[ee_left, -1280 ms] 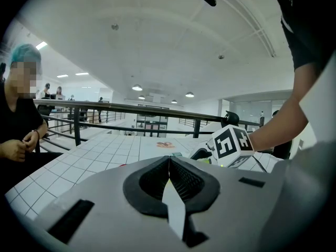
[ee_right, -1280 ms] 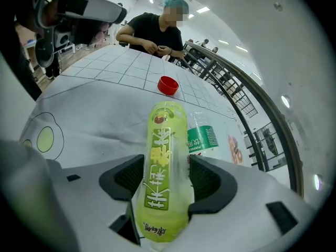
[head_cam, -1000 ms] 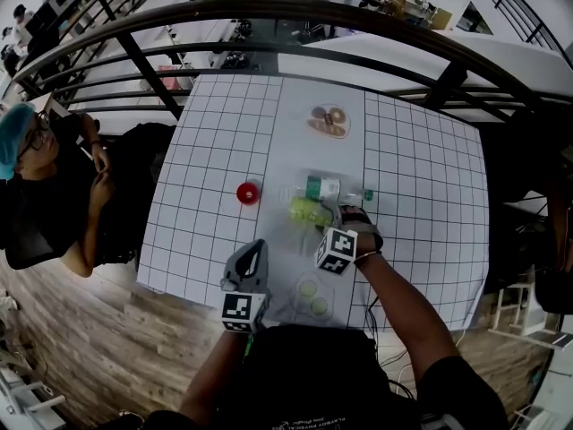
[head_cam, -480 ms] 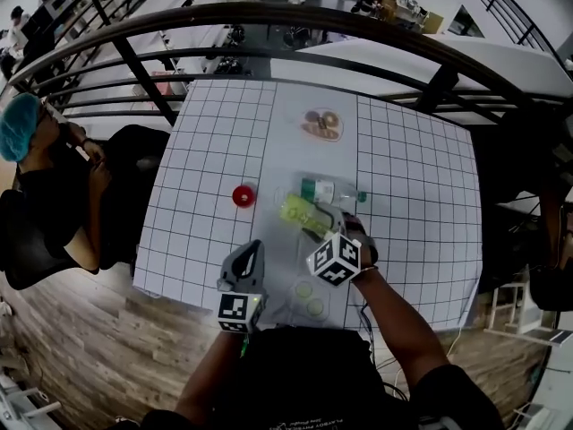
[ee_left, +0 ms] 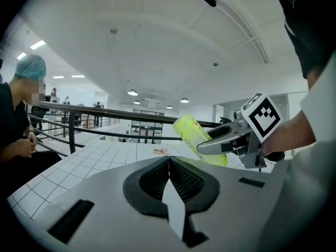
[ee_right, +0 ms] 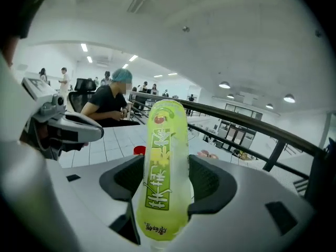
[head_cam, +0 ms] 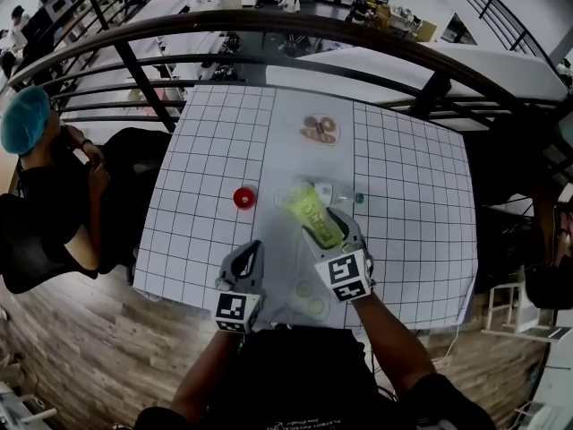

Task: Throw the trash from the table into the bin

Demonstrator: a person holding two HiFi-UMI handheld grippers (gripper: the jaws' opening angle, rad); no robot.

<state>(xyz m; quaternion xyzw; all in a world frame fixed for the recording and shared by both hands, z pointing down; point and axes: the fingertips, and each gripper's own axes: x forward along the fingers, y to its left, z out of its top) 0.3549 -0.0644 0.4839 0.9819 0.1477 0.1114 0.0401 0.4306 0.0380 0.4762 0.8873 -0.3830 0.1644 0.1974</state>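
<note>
My right gripper [head_cam: 328,231] is shut on a yellow-green plastic bottle [head_cam: 312,211] and holds it in the air above the table's middle. In the right gripper view the bottle [ee_right: 164,161] stands lengthwise between the two pads [ee_right: 210,180]. The left gripper view shows the same bottle [ee_left: 195,136], clamped at the right. My left gripper [head_cam: 251,256] is shut on nothing and hovers near the table's front edge, left of the right one. A clear bottle with a green label [head_cam: 329,191] lies on the grid cloth [head_cam: 206,168] just beyond the lifted bottle. A small red cap [head_cam: 243,197] sits to the left.
A plate of snacks [head_cam: 319,130] stands at the table's far middle. A clear plastic tray with two green rounds [head_cam: 311,300] lies at the front edge. A person in a blue cap [head_cam: 36,177] sits at the left side. A dark railing [head_cam: 269,25] runs behind. No bin shows.
My right gripper has lifted the yellow-green bottle off the table and rolled, so the bottle now points away from me. The left gripper has stayed put.
</note>
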